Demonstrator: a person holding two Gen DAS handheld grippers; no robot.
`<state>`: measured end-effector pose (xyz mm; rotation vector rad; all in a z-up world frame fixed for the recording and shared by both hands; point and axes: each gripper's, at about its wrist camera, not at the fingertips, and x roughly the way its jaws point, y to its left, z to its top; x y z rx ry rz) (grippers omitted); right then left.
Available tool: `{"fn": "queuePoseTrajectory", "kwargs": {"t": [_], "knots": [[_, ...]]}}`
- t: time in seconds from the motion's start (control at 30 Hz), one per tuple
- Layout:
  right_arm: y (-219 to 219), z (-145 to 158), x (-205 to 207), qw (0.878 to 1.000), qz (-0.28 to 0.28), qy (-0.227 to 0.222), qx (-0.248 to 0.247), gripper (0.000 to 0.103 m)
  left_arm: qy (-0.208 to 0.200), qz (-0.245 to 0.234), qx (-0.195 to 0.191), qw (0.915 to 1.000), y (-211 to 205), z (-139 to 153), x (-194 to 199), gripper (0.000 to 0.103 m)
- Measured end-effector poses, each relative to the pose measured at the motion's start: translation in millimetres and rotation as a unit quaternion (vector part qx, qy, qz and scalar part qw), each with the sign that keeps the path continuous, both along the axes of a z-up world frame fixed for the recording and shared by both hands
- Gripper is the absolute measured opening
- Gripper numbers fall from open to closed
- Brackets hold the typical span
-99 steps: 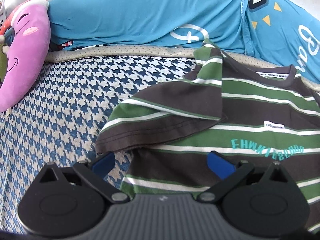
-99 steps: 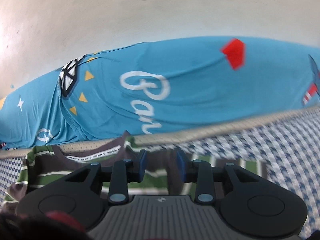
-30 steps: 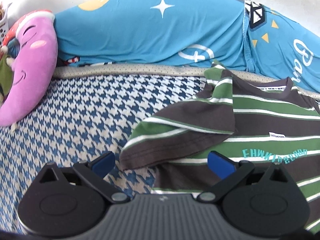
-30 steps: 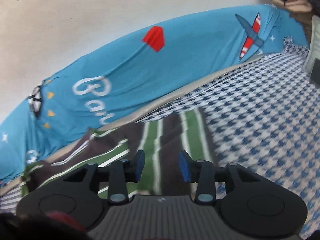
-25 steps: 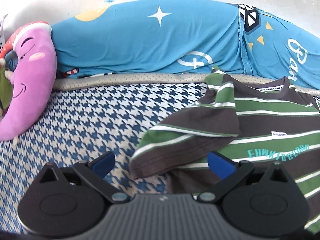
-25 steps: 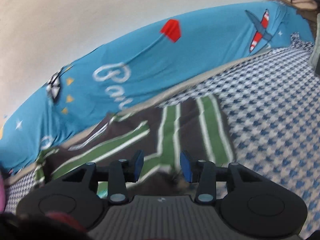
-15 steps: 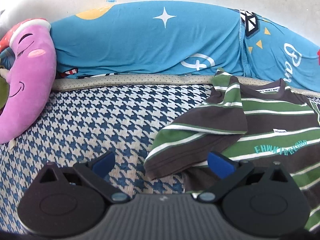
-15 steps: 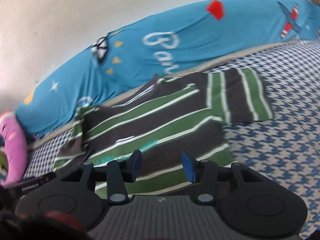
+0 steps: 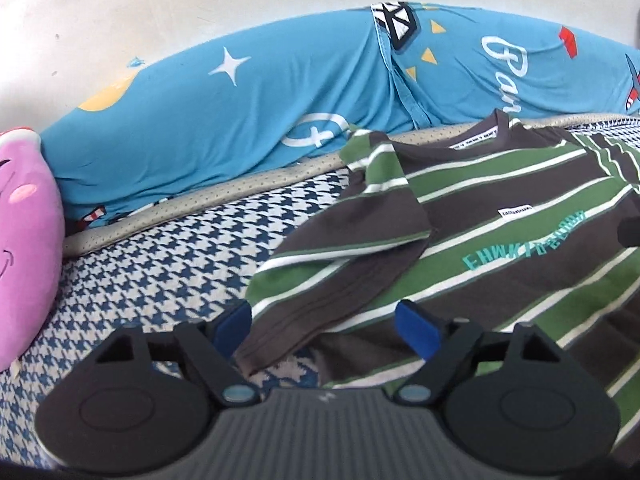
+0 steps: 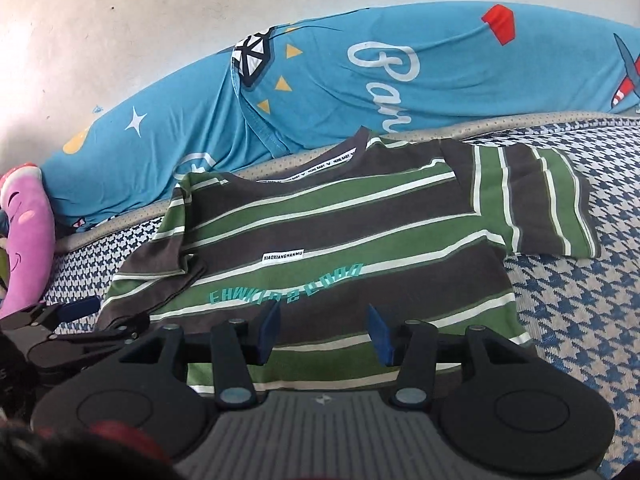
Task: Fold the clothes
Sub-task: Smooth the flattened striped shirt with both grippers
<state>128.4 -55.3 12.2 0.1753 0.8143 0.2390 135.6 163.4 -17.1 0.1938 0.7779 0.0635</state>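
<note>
One sleeve [image 9: 352, 236] of the striped T-shirt [image 10: 340, 240] lies folded inward ahead of the left gripper [image 9: 326, 326] — the other sleeve and body remain. Both grippers' fingers are spread, empty — right gripper [image 10: 322, 330] included.

A long blue pillow [image 10: 360, 92] is laid along the white wall [image 10: 160, 12]. A pink plush toy [image 9: 24, 236] is seen on the checked bed cover [image 9: 152, 276].

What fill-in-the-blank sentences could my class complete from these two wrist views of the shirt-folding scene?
1. The striped T-shirt lies on a bed cover with a blue and white ______ pattern.
2. The jaws of the left gripper and the right gripper both stand ______.
3. The left sleeve is ______ over the shirt's chest.
4. The pink plush toy lies to the ______ of the shirt.

Missing words: houndstooth; open; folded; left
</note>
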Motion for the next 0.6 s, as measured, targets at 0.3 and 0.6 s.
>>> {"fn": "queuePoseTrajectory", "kwargs": {"t": [0.3, 0.6], "knots": [[-3.4, 3.0, 3.5, 1.000, 0.002, -0.008, 0.002, 0.048, 0.018, 0.006, 0.007, 0.9998, -8.8, -18.9, 19.7, 0.083], [3.8, 1.7, 4.0, 1.000, 0.013, -0.022, -0.014, 0.048, 0.008, 0.042, -0.018, 0.9989, -0.5, -13.9, 27.9, 0.041]]}}
